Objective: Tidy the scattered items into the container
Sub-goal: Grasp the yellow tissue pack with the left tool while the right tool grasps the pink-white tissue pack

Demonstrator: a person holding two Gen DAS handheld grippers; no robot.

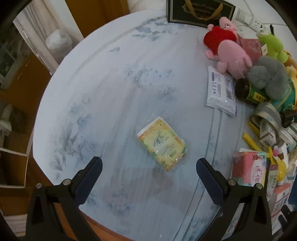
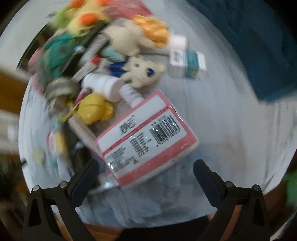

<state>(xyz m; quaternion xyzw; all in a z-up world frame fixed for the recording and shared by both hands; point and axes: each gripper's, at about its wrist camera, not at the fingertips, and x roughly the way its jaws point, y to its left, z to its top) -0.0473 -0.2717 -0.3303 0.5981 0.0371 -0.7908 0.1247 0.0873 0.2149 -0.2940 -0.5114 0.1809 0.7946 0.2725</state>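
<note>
Yellow-green plastic wrap covers the tissue pack (image 1: 161, 143), which lies flat and alone on the pale blue tablecloth (image 1: 111, 83), just ahead of the left gripper (image 1: 148, 166). That gripper's jaws stand wide apart with nothing between them; the pack sits ahead of the gap, untouched.

Up and to the right of the tissue pack lies a white wipes packet (image 1: 220, 90), apart from it. Beyond that packet, toward the table's right edge, a heap begins: a pink plush toy (image 1: 232, 55), a dark bottle (image 1: 248, 91) on its side, a grey fluffy toy (image 1: 267, 76), a green plush (image 1: 271, 44) and a roll of tape (image 1: 267, 113). To the right of the tissue pack, near the right finger of the left gripper, sits a pink carton (image 1: 249, 168). A black gift bag (image 1: 200, 11) stands at the far edge.

The right wrist view is blurred. The right gripper (image 2: 146, 168) is likewise wide and empty, hovering over a pink pack with a barcode label (image 2: 146, 135). Behind that pack are a yellow toy (image 2: 92, 107), a cream doll (image 2: 143, 72) and small boxes (image 2: 187, 63).

Whether the heap sits inside a container cannot be told; no clear container wall shows. As a judgement, the task is unfinished: at least the tissue pack and the wipes packet remain loose on the cloth, and neither gripper holds anything.
</note>
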